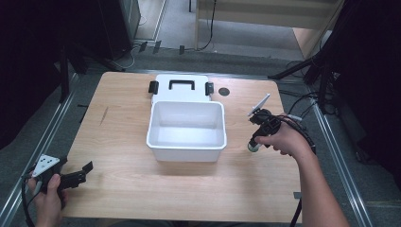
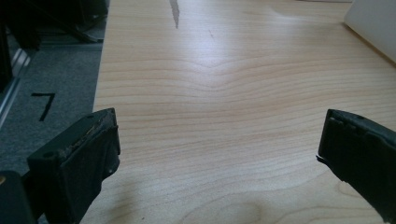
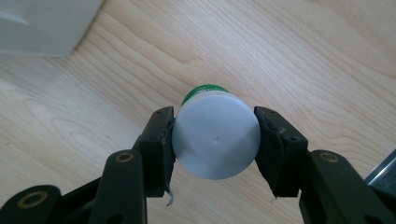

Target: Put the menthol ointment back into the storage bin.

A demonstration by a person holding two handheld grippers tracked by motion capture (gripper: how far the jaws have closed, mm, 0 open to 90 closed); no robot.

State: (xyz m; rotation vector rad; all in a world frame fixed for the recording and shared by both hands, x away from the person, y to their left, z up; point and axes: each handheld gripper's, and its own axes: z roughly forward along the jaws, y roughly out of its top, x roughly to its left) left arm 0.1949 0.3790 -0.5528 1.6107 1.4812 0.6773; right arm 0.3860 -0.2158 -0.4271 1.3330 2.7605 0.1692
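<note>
The right gripper (image 3: 215, 140) is clamped on a small jar (image 3: 215, 140) with a white cap and a green band below it; both pads press the cap's sides, one from each flank, as the right gripper view shows. In the high view the jar (image 1: 254, 147) sits just to the right of the white bin (image 1: 187, 142), near that bin's front right corner, low over the table (image 1: 142, 189); whether its base touches the wood cannot be told. The bin is open; its hinged lid (image 1: 181, 87) lies flat behind the bin.

The step in hand appears to be carrying the jar into the bin. Recommended procedure: hold the grip unchanged, since the pads bear on a smooth round cap that could slip or twist; lift until the jar's base stands above the bin's right wall; travel left over that wall without tilting the jar; lower to the bin's floor before releasing, rather than dropping it.

The left gripper (image 1: 75, 177) rests well to the left of the bin, near the table's front left corner; its jaws stand wide apart with nothing between them, and it should remain parked there, outside the carrying path.
</note>
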